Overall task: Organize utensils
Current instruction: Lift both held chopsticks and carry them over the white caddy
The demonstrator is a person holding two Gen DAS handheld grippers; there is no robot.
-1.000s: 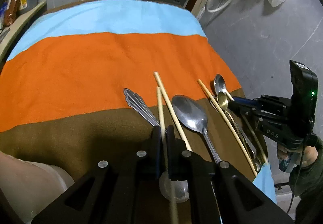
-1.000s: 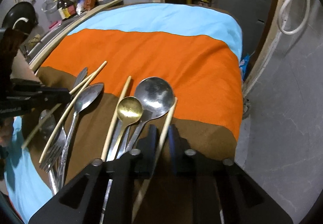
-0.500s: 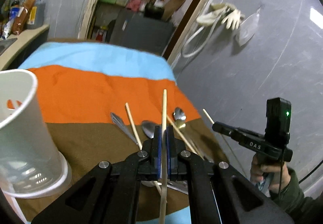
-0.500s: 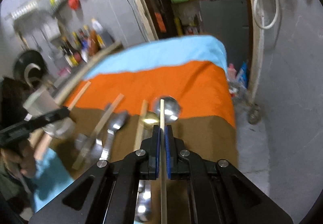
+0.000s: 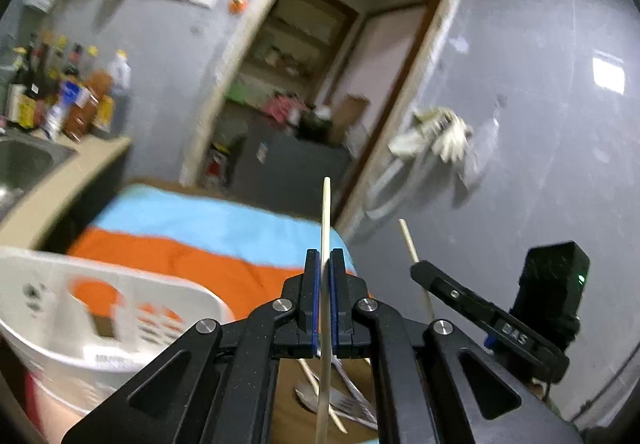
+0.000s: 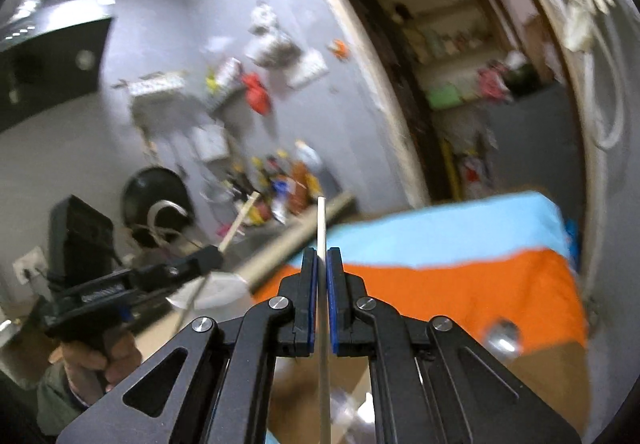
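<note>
1. the left gripper (image 5: 325, 256) has its jaws pinching a chopstick (image 5: 325, 228). the stick runs between the blue pads (image 5: 316, 300), its tip pointing up and forward and its tail hanging below the jaws.
2. the right gripper (image 6: 321, 256) has its jaws pinching a second chopstick (image 6: 321, 224) in the same way. this stick also shows in the left wrist view, rising from the right gripper at a slant.
3. both chopsticks are held in the air above the worktop (image 5: 192, 256), which is covered by a cloth in blue, orange and brown bands.
4. a white holder (image 5: 116, 308) with slotted walls stands just left of the left gripper. it is judged to be the place for the chopsticks.
5. a fork (image 5: 352, 410) and other utensils, partly hidden, lie on the brown band below the left gripper.
6. handling, as a judgement: a chopstick is light, stiff and thin. its smooth round surface may let it pivot or slide between flat pads.
7. the hold is taken along the shaft with length left at both ends. this keeps the stick in line with the jaws.
8. a hold closer to the upper end would leave more of the tail free to enter the holder.
9. risk, as a judgement: the long tail may catch the holder rim, and the stick may then twist in the grip.
10. both views are blurred, so fine contact at the pads cannot be confirmed.
</note>
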